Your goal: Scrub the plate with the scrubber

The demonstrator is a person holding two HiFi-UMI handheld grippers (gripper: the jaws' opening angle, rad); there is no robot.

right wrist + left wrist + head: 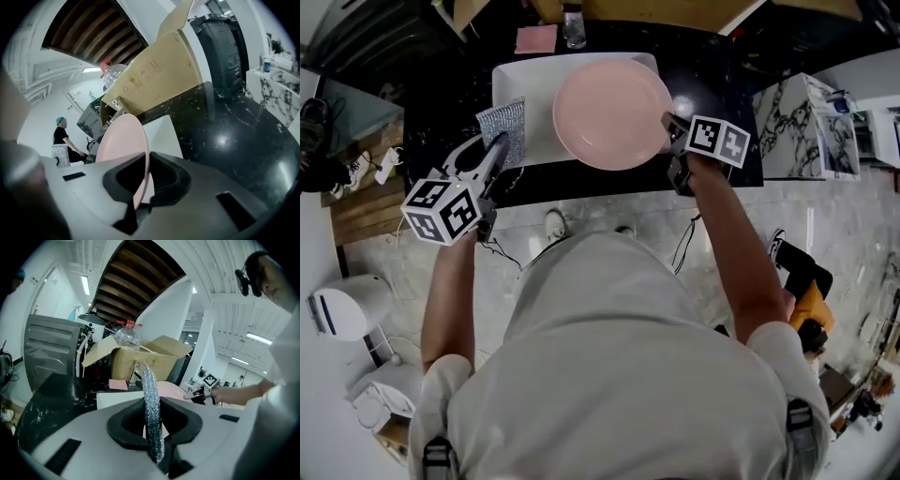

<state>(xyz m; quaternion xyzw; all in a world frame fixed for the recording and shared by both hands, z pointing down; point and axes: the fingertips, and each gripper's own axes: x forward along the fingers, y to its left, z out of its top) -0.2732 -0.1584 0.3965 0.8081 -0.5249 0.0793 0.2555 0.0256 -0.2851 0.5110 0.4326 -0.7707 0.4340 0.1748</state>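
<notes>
A round pink plate [612, 113] hangs over the white tray [517, 79] on the black counter, its right rim pinched by my right gripper [672, 130]. In the right gripper view the plate [123, 141] stands edge-on between the shut jaws. My left gripper [499, 146] is shut on a silvery mesh scrubber [505, 126], held over the tray's left edge, a short gap left of the plate. In the left gripper view the scrubber [152, 408] rises upright from the jaws, with the plate [169, 390] behind it.
A pink pad [535, 39] and a clear bottle [573, 28] sit at the counter's far edge. A cardboard box [140, 359] stands behind the tray. A marble-patterned block [804, 127] is on the right. A grey machine [49, 348] is at the left.
</notes>
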